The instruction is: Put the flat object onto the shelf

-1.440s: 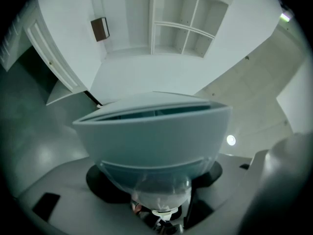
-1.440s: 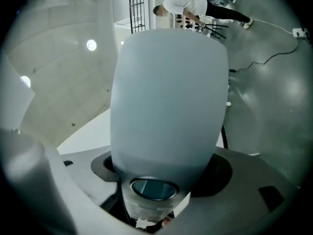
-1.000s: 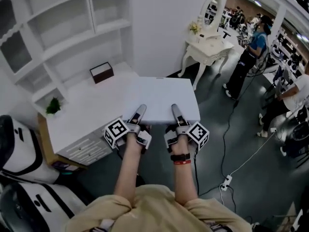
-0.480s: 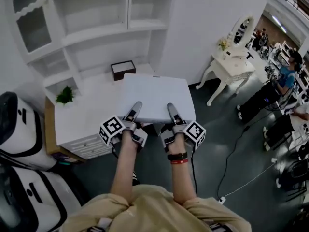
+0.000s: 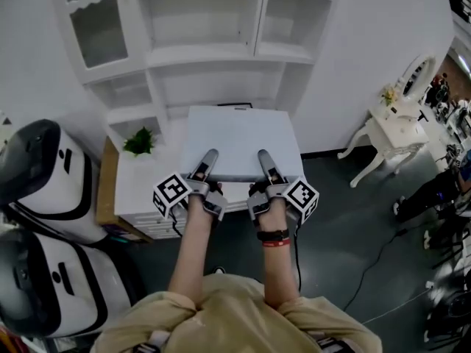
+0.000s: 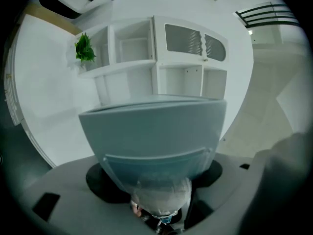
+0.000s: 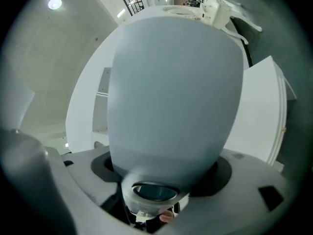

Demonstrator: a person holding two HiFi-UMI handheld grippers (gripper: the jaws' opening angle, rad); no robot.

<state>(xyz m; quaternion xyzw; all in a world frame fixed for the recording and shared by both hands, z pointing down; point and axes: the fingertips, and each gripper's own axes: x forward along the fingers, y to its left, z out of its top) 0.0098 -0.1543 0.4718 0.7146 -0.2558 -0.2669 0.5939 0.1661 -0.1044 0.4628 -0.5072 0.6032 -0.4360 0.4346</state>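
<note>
The flat object is a wide white board [image 5: 239, 138], held level in front of me over the white desk [image 5: 136, 190]. My left gripper [image 5: 208, 162] is shut on its near edge left of centre, and my right gripper [image 5: 265, 162] is shut on the same edge right of centre. The board fills the left gripper view [image 6: 156, 131] and the right gripper view [image 7: 176, 92]. The white shelf unit [image 5: 213, 54] stands just beyond the board's far edge, its compartments bare; it also shows above the board in the left gripper view as the shelf unit [image 6: 156, 62].
A small green plant [image 5: 138, 141] sits in a low compartment at the left. A dark box [image 5: 235, 106] peeks out behind the board's far edge. White and black machines [image 5: 44, 168] stand at the left. A white vanity table [image 5: 394, 120] stands at the right on the dark floor.
I have turned to the left with the board, so the shelf unit is now straight ahead. The board's far edge now covers most of the dark box. Both grips are unchanged.
</note>
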